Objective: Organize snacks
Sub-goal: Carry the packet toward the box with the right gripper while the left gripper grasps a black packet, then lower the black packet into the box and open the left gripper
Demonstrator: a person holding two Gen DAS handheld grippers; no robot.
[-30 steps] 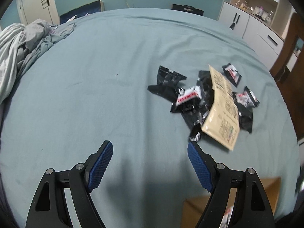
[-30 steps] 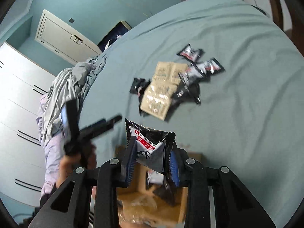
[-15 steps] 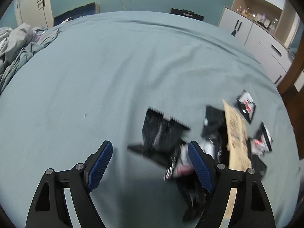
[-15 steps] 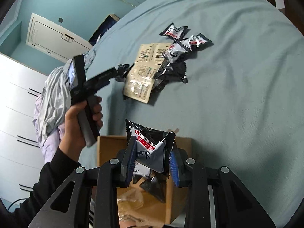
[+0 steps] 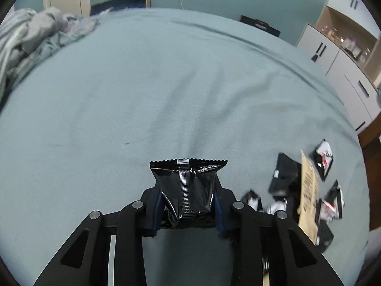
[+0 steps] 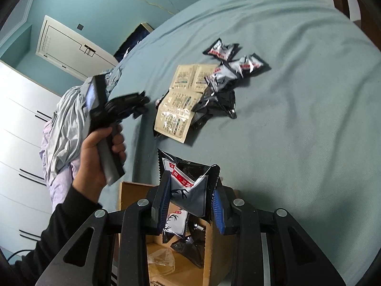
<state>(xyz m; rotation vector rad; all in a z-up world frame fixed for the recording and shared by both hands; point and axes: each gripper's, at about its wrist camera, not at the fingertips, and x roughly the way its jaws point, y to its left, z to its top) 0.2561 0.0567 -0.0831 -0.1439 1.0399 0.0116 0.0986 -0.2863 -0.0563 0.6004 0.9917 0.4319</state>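
My left gripper (image 5: 188,208) is shut on a black snack packet (image 5: 188,188), held above the blue bed sheet (image 5: 166,83); it also shows in the right wrist view (image 6: 140,101). My right gripper (image 6: 191,205) is shut on a black, white and red snack packet (image 6: 190,186), held over an open cardboard box (image 6: 181,257) that has several packets inside. A pile of loose black snack packets (image 6: 226,78) and tan sachets (image 6: 176,116) lies on the bed; in the left wrist view the pile (image 5: 307,190) is at the right.
Crumpled grey bedding (image 6: 66,128) lies at the bed's left edge, also seen in the left wrist view (image 5: 31,40). White cabinets (image 5: 343,71) stand to the right of the bed. A white wardrobe (image 6: 16,131) and door (image 6: 69,52) are on the left.
My left gripper moved forward to the pile, closed on a black packet and lifted it. My right gripper stays shut on its packet over the box.
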